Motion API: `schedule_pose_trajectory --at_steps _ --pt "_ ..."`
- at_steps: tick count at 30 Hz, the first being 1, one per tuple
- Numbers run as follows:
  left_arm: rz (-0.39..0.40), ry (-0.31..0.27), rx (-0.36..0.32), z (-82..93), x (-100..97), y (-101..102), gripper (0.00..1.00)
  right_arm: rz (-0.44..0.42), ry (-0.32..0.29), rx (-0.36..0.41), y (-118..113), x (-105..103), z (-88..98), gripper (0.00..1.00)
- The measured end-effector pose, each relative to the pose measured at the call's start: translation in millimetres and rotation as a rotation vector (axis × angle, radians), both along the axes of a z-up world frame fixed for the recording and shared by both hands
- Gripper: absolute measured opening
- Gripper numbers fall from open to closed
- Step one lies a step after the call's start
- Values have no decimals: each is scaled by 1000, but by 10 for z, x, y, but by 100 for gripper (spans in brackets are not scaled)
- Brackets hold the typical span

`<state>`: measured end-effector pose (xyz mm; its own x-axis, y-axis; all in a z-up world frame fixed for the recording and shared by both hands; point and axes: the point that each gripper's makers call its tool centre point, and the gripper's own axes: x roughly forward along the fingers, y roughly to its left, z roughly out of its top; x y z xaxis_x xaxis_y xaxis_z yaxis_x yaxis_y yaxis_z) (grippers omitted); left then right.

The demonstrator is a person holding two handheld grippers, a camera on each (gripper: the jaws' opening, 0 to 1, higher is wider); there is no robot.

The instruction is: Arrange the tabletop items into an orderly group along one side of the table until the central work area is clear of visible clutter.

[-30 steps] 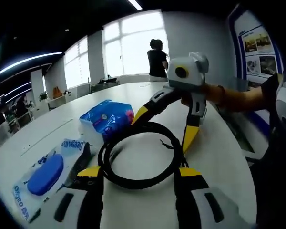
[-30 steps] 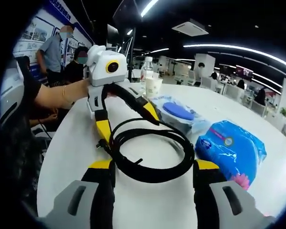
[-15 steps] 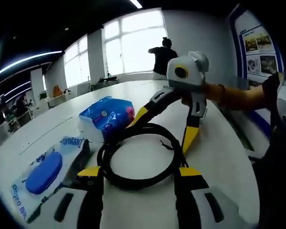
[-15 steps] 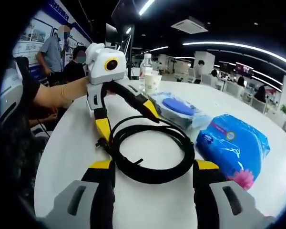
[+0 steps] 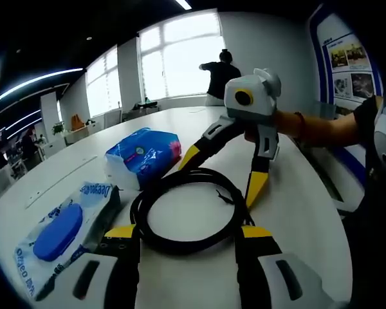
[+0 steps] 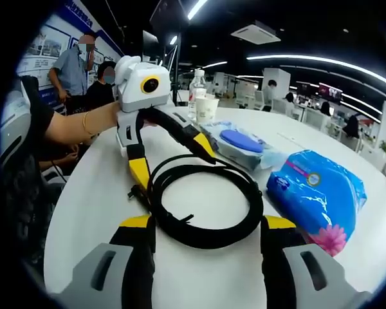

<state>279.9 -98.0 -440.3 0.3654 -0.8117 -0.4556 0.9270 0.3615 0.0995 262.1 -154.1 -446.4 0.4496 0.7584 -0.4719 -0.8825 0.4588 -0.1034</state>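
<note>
A black cable coil [image 5: 183, 209] lies on the white tabletop [image 5: 296, 212]. The left tongs [image 5: 188, 233] and the right tongs [image 6: 201, 223] are both spread wide, one on each side of the coil. A blue tissue pack [image 5: 143, 156] and a wet wipes pack [image 5: 64, 232] sit beside it.

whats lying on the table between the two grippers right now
A coiled black cable lies flat on the white table, between the open left gripper and the open right gripper. Both the left and right gripper views show it.
</note>
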Motion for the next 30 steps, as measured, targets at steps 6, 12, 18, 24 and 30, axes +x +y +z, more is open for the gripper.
schedule_pose_trajectory --at_steps 6,12,18,24,30 --pt "8 -1 -6 -4 4 8 60 -6 -30 -2 9 -17 14 64" --pt "30 19 -44 30 19 16 66 -23 -28 -6 0 -11 17 65" --pt "42 2 -52 82 33 65 69 -24 -59 -1 -2 -22 39 65" --pt "71 4 -115 153 35 130 70 -48 -60 24 -25 -43 39 63" --pt "88 -9 -142 237 50 208 71 -71 -32 41 -88 -64 24 62"
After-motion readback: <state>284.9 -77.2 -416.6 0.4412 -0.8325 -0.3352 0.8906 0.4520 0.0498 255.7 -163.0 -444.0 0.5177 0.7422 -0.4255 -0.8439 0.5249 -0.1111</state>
